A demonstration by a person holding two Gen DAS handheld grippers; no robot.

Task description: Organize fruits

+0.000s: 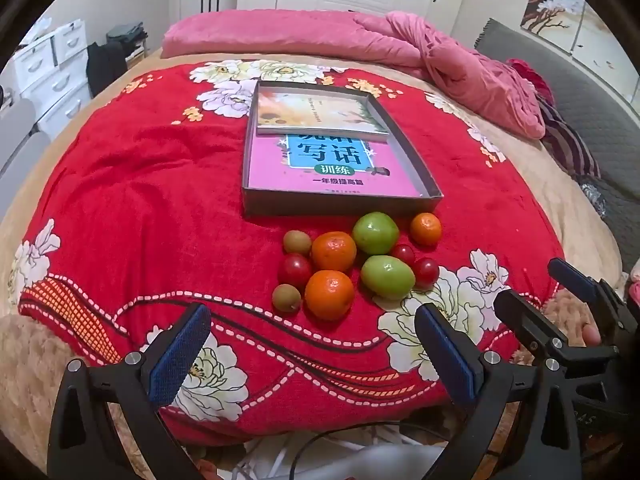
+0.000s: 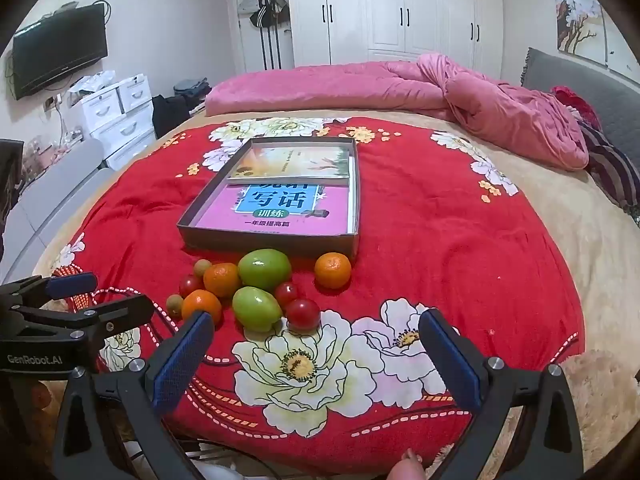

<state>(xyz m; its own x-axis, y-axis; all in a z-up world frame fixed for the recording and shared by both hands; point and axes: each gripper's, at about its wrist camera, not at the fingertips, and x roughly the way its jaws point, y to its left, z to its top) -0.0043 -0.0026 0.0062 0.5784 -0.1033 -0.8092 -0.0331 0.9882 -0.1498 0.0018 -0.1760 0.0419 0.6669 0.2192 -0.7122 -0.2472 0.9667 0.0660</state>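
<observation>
A cluster of fruit lies on the red flowered blanket (image 1: 140, 184) in front of a shallow grey box (image 1: 340, 205). It holds two green fruits (image 1: 375, 233) (image 2: 264, 268), three oranges (image 1: 329, 294) (image 2: 333, 270), small red tomatoes (image 1: 295, 270) (image 2: 303, 313) and two brownish kiwis (image 1: 286, 297) (image 2: 175, 305). My left gripper (image 1: 312, 354) hovers open just short of the cluster, nothing between its blue pads. My right gripper (image 2: 316, 360) is open too, over the white flower print to the right of the fruit. Each gripper shows at the edge of the other's view.
The grey box (image 2: 268, 242) holds a pink workbook (image 1: 324, 170) with a second book (image 1: 320, 114) lying on its far end. A rumpled pink quilt (image 2: 500, 108) lies across the far side of the bed. White drawers (image 2: 120, 116) and a TV (image 2: 60, 50) stand at the left wall.
</observation>
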